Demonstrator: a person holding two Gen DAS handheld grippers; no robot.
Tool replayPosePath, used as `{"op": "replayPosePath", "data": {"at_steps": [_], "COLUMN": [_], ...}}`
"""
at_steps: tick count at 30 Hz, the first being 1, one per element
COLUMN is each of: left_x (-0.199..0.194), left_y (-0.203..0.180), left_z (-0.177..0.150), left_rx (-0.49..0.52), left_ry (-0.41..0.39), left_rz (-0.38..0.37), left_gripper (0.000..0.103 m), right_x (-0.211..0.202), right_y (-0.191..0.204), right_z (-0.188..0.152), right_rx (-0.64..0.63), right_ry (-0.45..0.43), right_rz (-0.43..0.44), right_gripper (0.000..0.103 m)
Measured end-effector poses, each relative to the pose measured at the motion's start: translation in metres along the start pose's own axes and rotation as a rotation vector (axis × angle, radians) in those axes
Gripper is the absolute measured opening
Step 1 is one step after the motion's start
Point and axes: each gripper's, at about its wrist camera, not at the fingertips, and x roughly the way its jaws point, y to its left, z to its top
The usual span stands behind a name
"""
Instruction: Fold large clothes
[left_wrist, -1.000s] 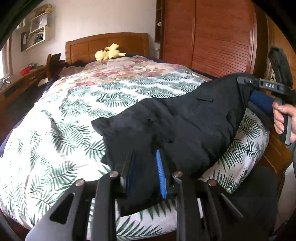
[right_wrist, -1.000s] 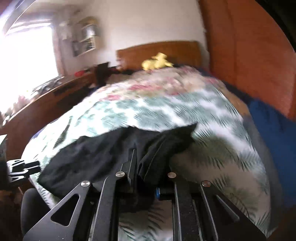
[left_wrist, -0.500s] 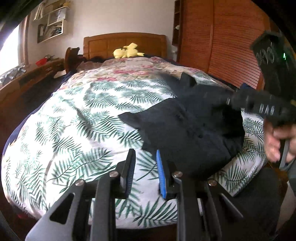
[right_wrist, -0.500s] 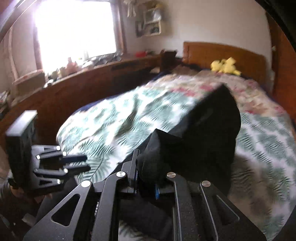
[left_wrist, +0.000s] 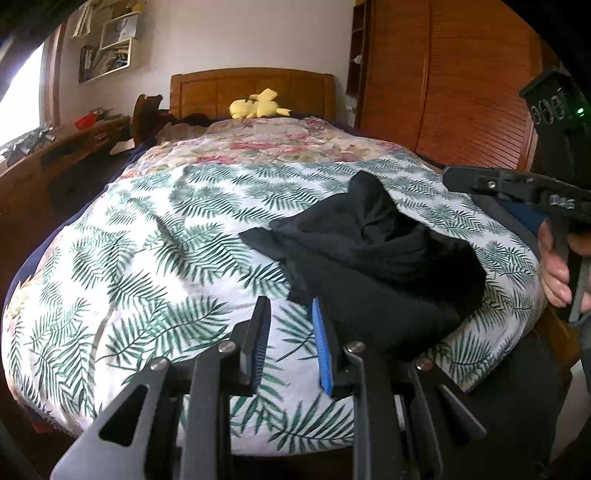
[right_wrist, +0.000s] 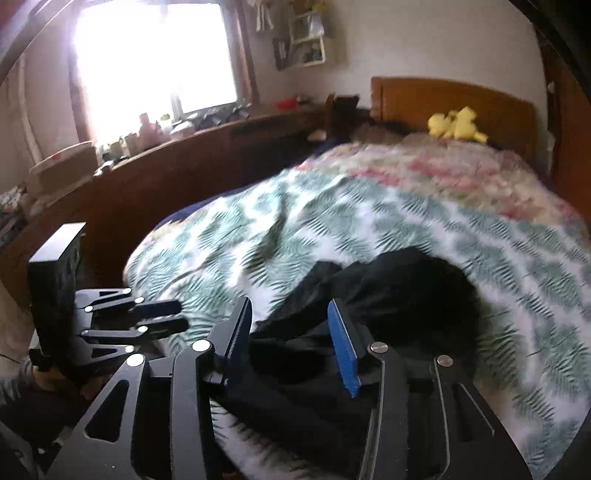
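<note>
Black garment (left_wrist: 373, 258) is lying crumpled on the palm-print bedspread (left_wrist: 147, 258), near the bed's foot corner. Right gripper (right_wrist: 291, 339) has just been opening; its jaws are standing apart, with dark cloth lying between the pads but not pressed. Left gripper (left_wrist: 290, 343) is hovering released just beside the garment's edge, gripping nothing.

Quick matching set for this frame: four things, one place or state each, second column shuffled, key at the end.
1. black garment
2. yellow plush toy
3. left gripper
4. right gripper

A. by the headboard
B. jaws just opened, cloth between, pads off it
C. crumpled at the bed's near right corner
D. jaws apart over bare bedspread

Pairs: 1-C, 2-A, 3-D, 4-B
</note>
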Motion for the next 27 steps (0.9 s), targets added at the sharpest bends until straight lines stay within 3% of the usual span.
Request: {"op": "replayPosePath", "data": {"at_steps": [5,12,21,27], "left_x": [-0.002,-0.001,0.020,0.047], "left_y": [-0.020,-0.046,-0.081,-0.081], "left_z": [0.010,0.021,0.014,0.001], "left_rx": [0.025,0.054,0.090,0.095], "left_ry": [-0.021,-0.027,0.041,0.126], "left_rz": [-0.031,-0.080,-0.143,-0.112], "left_gripper": [0.021,0.021,0.021,0.021], "right_x": [0.004,0.032,0.033,0.030], "right_y": [-0.041,-0.048,-0.041,-0.042], "right_z": [-0.026,-0.090,-0.106,-0.107], "right_rx": [0.024,0.086,0.084,0.082], "right_ry": [0.084,0.234,0.199,0.182], "right_rz": [-0.126,-0.020,-0.028,-0.027], "right_gripper": [0.043,0.042,0.042,0.042]}}
